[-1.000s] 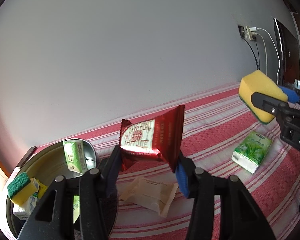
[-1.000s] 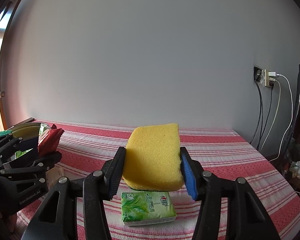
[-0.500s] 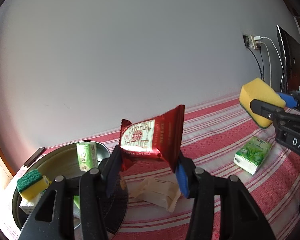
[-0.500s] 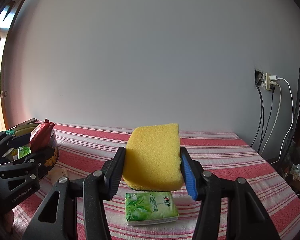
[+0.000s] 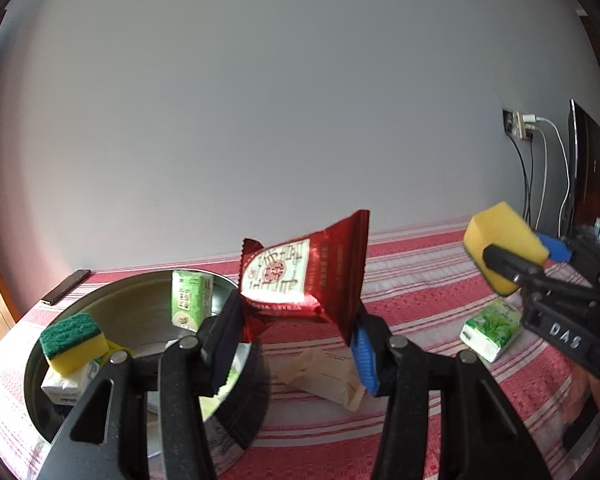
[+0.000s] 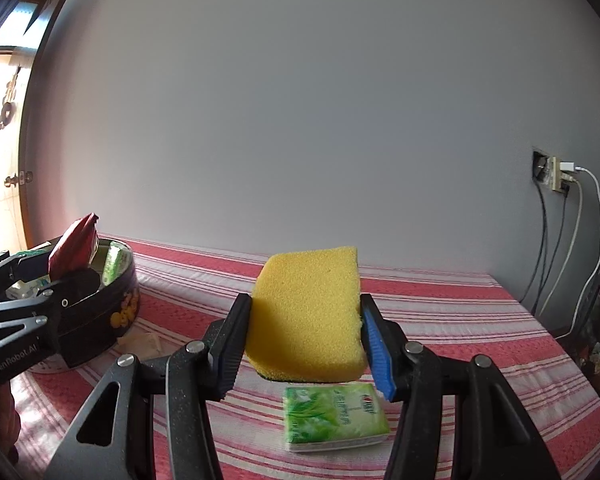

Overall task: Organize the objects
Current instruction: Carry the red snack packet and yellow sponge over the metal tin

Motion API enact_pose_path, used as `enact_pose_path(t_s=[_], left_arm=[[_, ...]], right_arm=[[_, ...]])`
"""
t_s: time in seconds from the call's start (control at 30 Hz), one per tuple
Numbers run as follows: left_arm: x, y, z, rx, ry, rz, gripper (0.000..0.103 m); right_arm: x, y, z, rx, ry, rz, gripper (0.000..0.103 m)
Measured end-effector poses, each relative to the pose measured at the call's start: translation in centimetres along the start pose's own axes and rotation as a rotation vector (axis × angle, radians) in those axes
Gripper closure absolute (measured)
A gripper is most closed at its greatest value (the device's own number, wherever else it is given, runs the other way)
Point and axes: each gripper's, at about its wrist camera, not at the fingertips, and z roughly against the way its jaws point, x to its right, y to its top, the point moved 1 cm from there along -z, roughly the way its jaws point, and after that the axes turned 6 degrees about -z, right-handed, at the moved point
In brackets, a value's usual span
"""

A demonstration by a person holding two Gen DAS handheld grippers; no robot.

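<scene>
The tin (image 5: 244,396) sits on the table just left of and below your left claw (image 5: 296,340), which pinches the red packet (image 5: 312,276), while your right claw (image 6: 304,340), squeezing the sponge (image 6: 308,312), hangs farther right.

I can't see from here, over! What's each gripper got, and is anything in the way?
Left gripper shut on red snack packet, beside round tin. Right gripper shut on yellow sponge. Nothing blocking the tin.

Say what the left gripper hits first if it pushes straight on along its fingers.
Probably nothing close: the left gripper, shut on the red packet, points past the tin's right edge over the striped cloth toward the wall. Depth is unclear.
</scene>
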Motion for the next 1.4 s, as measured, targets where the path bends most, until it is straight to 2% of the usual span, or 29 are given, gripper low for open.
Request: enact_pose_path(t_s=[0.27, 0.5, 1.0, 1.4], left_arm=[[-2.3, 0.7, 2.1, 0.030, 0.003, 0.041, 0.054], [-4.5, 1.2, 3.4, 0.050, 0.053, 0.052, 0.054], [-11.7, -0.5, 3.4, -0.003, 0.182, 0.143, 0.054], [-14.7, -2.5, 2.4, -0.059, 0.224, 0.177, 0.054]], right_arm=[[-2.5, 1.8, 0.5, 0.020, 0.051, 0.027, 0.047], [-4.0, 3.8, 1.0, 0.031, 0.104, 0.024, 0.047], [-9.8, 5.8, -1.1, -0.002, 0.231, 0.052, 0.047], [-15.1, 5.6, -3.4, -0.044, 0.302, 0.109, 0.047]])
